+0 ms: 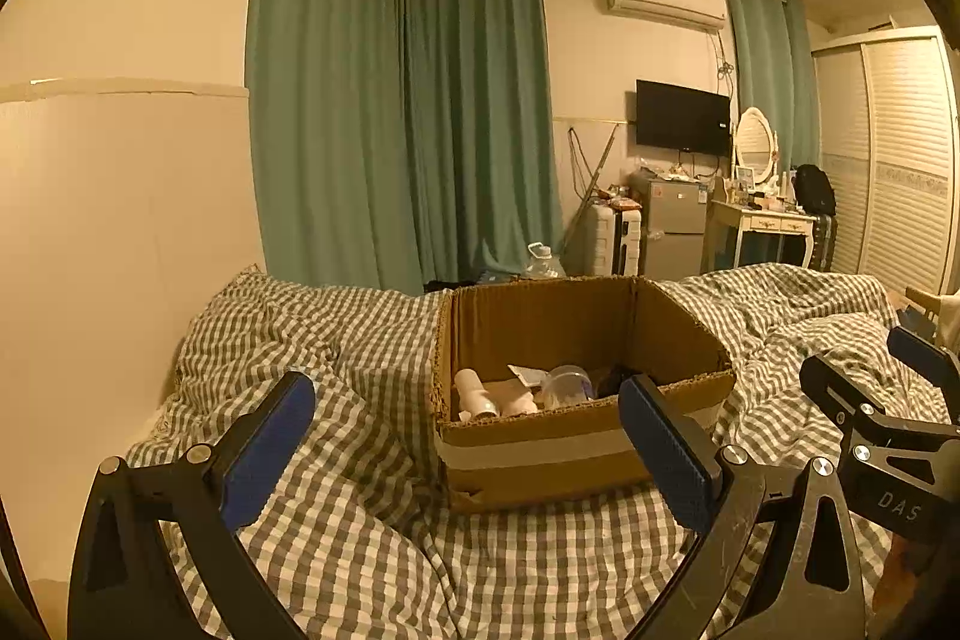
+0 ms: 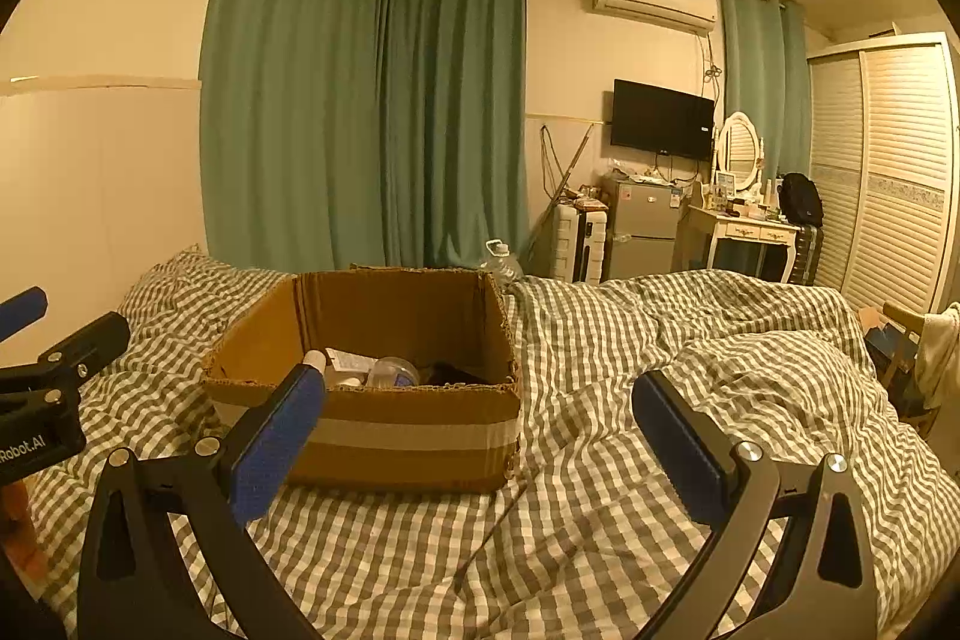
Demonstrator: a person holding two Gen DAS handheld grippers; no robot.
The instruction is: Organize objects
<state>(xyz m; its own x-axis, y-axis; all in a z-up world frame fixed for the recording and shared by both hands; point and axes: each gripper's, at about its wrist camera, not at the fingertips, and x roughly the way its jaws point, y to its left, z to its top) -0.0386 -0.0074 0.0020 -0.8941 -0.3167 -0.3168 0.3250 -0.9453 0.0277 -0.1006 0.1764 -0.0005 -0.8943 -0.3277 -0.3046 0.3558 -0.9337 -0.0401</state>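
Observation:
An open cardboard box [image 1: 540, 448] with a grey tape band sits on the checked bedspread [image 1: 360, 520]. Inside lie a white tube [image 1: 474, 391], a clear plastic container [image 1: 567, 382], a paper packet and a dark item. My left gripper [image 1: 468, 418] is open and empty, its fingers spanning the box's near left corner, just short of it. My right gripper [image 2: 480, 418] is open and empty, in front of the box [image 2: 408, 436] and to its right. The right gripper also shows at the left wrist view's right edge [image 1: 888, 400].
The bed runs along a cream wall on the left. Beyond it hang green curtains [image 1: 408, 118]. A water jug [image 1: 543, 262], a suitcase, a small fridge [image 1: 672, 226], a dressing table [image 1: 762, 220] and a louvred wardrobe [image 1: 900, 160] stand at the far right.

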